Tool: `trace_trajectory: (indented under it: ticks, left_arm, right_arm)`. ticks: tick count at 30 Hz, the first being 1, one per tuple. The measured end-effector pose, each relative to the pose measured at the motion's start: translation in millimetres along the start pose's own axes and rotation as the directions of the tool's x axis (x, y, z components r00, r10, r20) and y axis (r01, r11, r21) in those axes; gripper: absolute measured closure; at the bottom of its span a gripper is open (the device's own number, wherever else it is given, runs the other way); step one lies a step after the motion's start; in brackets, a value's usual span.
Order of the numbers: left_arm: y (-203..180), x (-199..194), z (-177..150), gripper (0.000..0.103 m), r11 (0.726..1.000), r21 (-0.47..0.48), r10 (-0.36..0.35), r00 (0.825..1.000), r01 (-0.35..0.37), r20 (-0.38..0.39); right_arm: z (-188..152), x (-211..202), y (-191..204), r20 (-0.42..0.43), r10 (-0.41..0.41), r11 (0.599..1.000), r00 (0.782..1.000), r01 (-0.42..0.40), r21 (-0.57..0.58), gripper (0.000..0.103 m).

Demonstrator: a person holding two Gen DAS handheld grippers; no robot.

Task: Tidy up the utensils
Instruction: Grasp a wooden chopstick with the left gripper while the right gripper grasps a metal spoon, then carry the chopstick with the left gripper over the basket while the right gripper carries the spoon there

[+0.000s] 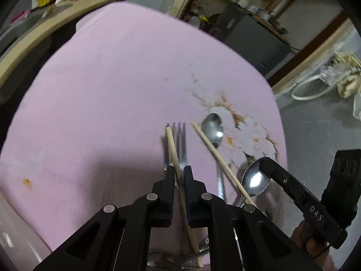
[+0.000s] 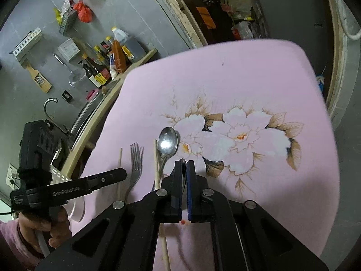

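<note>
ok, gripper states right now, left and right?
Left gripper: closed on a chopstick.
Right gripper: closed, apparently pinching the bowl tip of a spoon.

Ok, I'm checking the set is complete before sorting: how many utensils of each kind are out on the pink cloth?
Spoons: 2
Chopsticks: 2
Fork: 1
Total: 5
</note>
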State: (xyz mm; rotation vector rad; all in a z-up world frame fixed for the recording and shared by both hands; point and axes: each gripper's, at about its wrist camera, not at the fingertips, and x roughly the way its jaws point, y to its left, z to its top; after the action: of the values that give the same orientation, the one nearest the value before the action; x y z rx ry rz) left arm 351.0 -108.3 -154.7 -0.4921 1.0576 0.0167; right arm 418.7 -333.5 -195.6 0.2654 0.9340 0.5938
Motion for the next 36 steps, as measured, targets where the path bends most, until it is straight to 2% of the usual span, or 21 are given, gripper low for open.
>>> trace_trajectory:
  ticks: [5,9,16,21,28,31,36]
  left_arm:
    - [-9.1,-28.2,-2.5,0.096,0.998,0.054,-0.041,0.998,0.038,0.052]
    - [-22.5,-51.8,-7.3,0.097,0.99,0.127,-0.068,0.993,0.055,0.095]
    - [-39.1,-91.0,-12.0,0.098,0.977,0.195,-0.115,0.98,0.082,0.163]
    - [-46.9,-122.2,-13.2,0.098,0.969,0.233,-0.141,0.959,0.083,0.247]
    - [-47.4,-164.8,-5.7,0.098,0.953,0.287,-0.197,0.92,0.098,0.339]
    - [-42.9,-184.4,-1.2,0.098,0.941,0.315,-0.239,0.904,0.125,0.354]
    - [-20.5,-222.8,11.5,0.098,0.928,0.337,-0.29,0.879,0.161,0.379]
  right_arm:
    - [2.5,-30.5,11.5,0.074,-0.059,0.997,0.996,0.062,-0.035,0.101]
    - [8.1,-59.2,26.4,0.149,-0.121,0.989,0.981,0.133,-0.071,0.101]
    - [13.3,-101.6,53.0,0.227,-0.164,0.976,0.96,0.191,-0.103,0.101]
    - [8.1,-134.6,80.4,0.317,-0.248,0.945,0.915,0.301,-0.13,0.101]
    - [7.3,-186.0,134.4,0.473,-0.34,0.89,0.813,0.441,-0.118,0.101]
    - [8.7,-202.0,164.2,0.514,-0.358,0.877,0.78,0.47,-0.102,0.101]
    - [11.0,-220.8,221.1,0.574,-0.337,0.867,0.747,0.484,-0.121,0.101]
